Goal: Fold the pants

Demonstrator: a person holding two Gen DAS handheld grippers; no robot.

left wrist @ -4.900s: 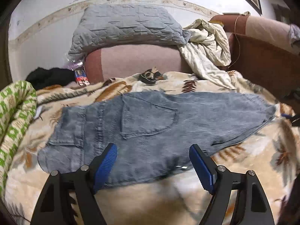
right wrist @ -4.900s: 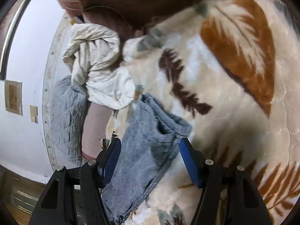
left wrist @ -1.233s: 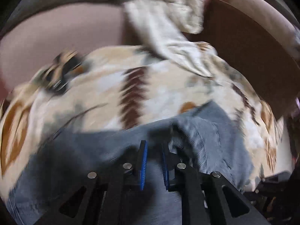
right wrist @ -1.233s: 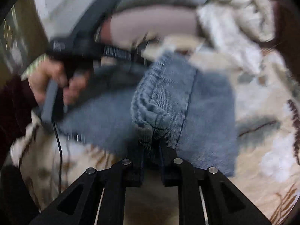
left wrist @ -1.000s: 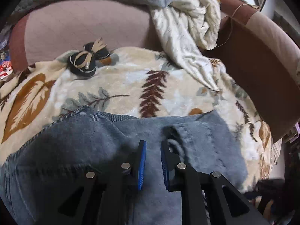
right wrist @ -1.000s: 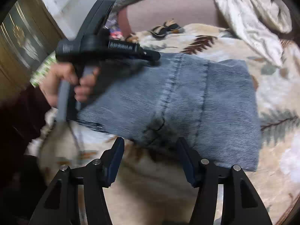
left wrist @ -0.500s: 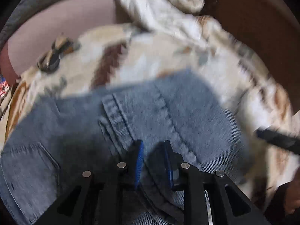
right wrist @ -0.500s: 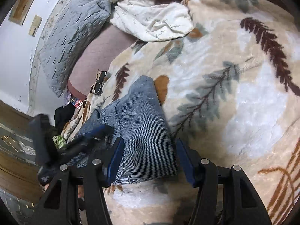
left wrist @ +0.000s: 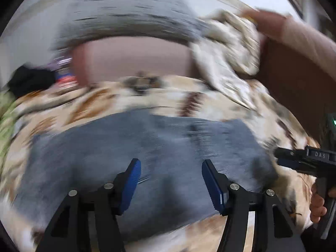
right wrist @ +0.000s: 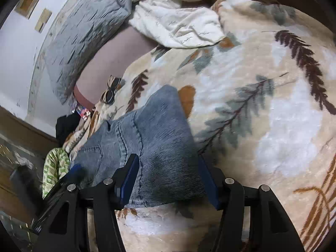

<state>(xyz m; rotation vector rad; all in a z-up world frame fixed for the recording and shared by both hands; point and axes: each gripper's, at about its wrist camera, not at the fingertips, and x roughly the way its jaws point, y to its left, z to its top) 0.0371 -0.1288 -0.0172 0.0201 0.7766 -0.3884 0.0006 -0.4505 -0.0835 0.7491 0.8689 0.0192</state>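
Both sets of tongs stand apart, gripping nothing. The left gripper [left wrist: 171, 179] has its 2 blue-padded fingers [left wrist: 131, 181] spread over the middle of the pants [left wrist: 159, 147], which lie folded and flat on the leaf-print blanket [left wrist: 214, 105] directly ahead of it; this view is smeared by motion. The right gripper [right wrist: 168, 178] has its 2 fingers spread either side of the near end of the pants [right wrist: 155, 136], whose denim runs away from it to the far left, a back pocket showing on that side.

Under the denim the blanket [right wrist: 273, 105] is cream plush with brown, grey-green and rust fern leaves, filling the space ahead and to the right of the right tongs. Beyond the pants lies a pair of sunglasses [right wrist: 110, 93]. Further on rises a pinkish sofa back [right wrist: 109, 58], topped by a grey quilted cover [right wrist: 84, 31], with a crumpled cream sheet [right wrist: 174, 21] to its right. A green patterned cloth [right wrist: 54, 168] sits far left. Behind everything is a white wall [right wrist: 19, 42].

In the left view, to the right of the left tongs, the other black tool [left wrist: 302, 161] carries white lettering reading "D.A.S".
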